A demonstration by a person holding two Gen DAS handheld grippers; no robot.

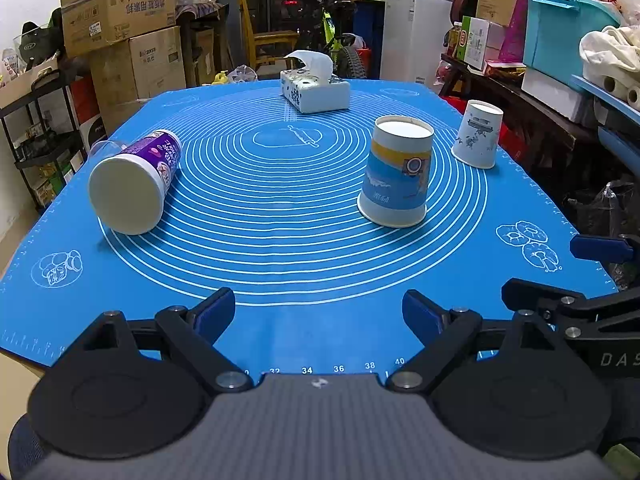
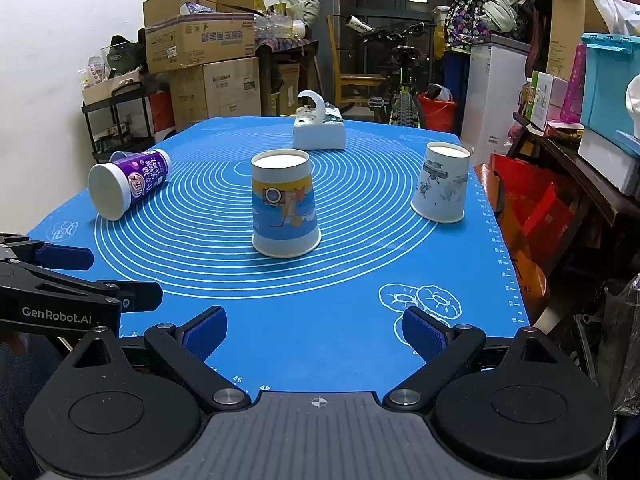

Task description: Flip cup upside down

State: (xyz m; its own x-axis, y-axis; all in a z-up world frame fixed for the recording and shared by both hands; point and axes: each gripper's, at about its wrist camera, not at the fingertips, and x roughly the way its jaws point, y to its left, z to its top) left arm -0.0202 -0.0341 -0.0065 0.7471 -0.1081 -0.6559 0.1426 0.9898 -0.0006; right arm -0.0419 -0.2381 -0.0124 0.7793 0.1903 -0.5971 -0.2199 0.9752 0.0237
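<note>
A purple cup lies on its side at the left of the blue mat, its white base toward me; it also shows in the right wrist view. A blue-and-yellow paper cup stands upside down near the middle. A white printed cup stands upside down at the right. My left gripper is open and empty over the mat's near edge. My right gripper is open and empty, also at the near edge, to the right of the left one.
A white tissue box sits at the mat's far side. Cardboard boxes, a black shelf, a bicycle and a white fridge stand behind the table. Red bags and storage bins crowd the right side.
</note>
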